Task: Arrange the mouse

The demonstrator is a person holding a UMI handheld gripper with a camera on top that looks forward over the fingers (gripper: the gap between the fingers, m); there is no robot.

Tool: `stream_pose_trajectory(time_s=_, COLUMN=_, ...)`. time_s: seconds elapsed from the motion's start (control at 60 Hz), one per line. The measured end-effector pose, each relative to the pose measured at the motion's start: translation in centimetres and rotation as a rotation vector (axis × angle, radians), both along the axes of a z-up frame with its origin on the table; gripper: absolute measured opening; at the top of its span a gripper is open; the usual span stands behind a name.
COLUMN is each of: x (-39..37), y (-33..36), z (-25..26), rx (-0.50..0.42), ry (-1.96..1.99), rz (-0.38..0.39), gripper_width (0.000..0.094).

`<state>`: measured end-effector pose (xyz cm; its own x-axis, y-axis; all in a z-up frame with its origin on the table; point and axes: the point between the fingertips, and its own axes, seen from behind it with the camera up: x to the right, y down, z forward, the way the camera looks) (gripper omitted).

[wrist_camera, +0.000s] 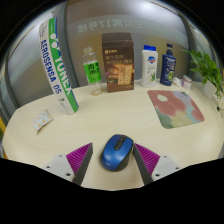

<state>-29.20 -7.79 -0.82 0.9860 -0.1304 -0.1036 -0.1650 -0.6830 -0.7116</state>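
We see our fingers (115, 160) spread apart and held low and level over the surface (100, 120), their magenta pads (80, 157) facing inward. A blue computer mouse (116, 152) lies on the surface between them, with a gap at either side. Beyond, toward the far right corner, sits a mouse mat (176, 106). Along the far edge stand a Yonex shuttlecock tube (57, 72), leaning, a brown box (118, 61), a white bottle (149, 64) and a dark bottle (169, 66).
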Motion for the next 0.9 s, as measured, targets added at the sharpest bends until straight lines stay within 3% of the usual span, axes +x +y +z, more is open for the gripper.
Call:
stream_pose_trajectory(time_s=0.133, x=0.6, y=1.1, z=-0.3, rx=-0.012, ry=-0.047, rz=-0.019, gripper_width=0.0710)
stream_pose_trajectory(time_s=0.2, x=1.0, y=1.5, z=-0.5, rx=-0.016, ry=-0.088, rz=-0.011, gripper_width=0.0553)
stream_pose_trajectory(time_s=0.4, x=0.2, y=2.1, z=-0.3, rx=0.001, ry=-0.052, rz=0.103, gripper_width=0.0404)
stream_pose_trajectory(time_s=0.533, x=0.4, y=3.1, z=3.3, rx=0.069, ry=-0.047, rz=0.180, gripper_width=0.0380)
stream_pose_trajectory(time_s=0.65, x=1.9, y=5.5, z=11.5, rx=0.212, ry=-0.017, rz=0.223, gripper_width=0.0381)
stream_pose_trajectory(time_s=0.75, x=7.3, y=8.5, z=17.7, rx=0.331, ry=-0.030, rz=0.201, gripper_width=0.0380)
stream_pose_trajectory(time_s=0.817, x=12.2, y=10.4, z=19.2, rx=0.345, ry=-0.038, rz=0.160, gripper_width=0.0379)
stream_pose_trajectory(time_s=0.9, x=18.5, y=12.3, z=17.2, rx=0.313, ry=-0.072, rz=0.122, gripper_width=0.0378)
